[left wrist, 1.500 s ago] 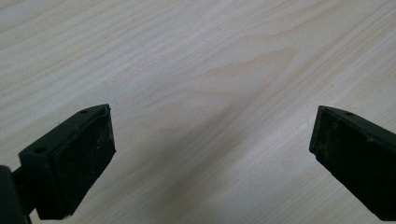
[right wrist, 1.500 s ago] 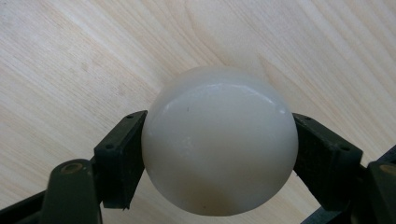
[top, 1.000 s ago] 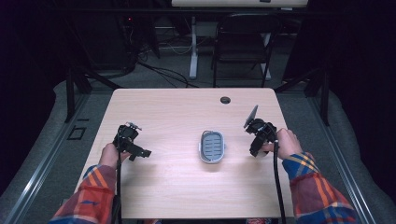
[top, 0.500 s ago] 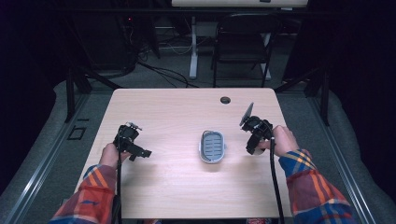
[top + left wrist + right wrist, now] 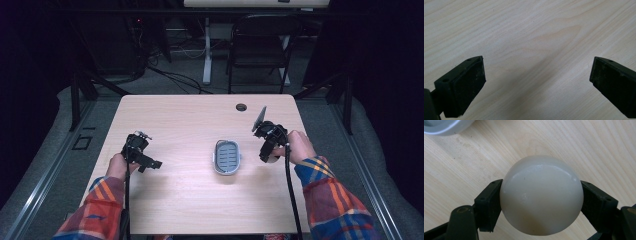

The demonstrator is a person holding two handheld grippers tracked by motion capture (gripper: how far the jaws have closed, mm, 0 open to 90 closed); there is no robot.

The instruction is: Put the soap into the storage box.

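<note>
My right gripper (image 5: 266,151) is shut on a smooth white ball (image 5: 541,195). The ball sits between the two black fingers (image 5: 488,203) just above the wooden table (image 5: 190,125). A grey oval slatted dish (image 5: 216,158) lies at the table's middle, just left of that gripper, and its pale rim (image 5: 446,126) peeks in at the top left of the right gripper view. My left gripper (image 5: 148,161) hovers low over bare wood near the table's left side. Its jaws (image 5: 537,80) are spread wide with nothing between them.
A small round cable hole (image 5: 241,107) sits near the table's far edge. Beyond the table stand a dark folding chair (image 5: 260,45) and a white desk leg (image 5: 206,50) with cables on the floor. A person's plaid sleeves (image 5: 330,195) come in from the front edge.
My right gripper has drifted a little to the left, toward the dish, with the ball still held. The left gripper has stayed put.
</note>
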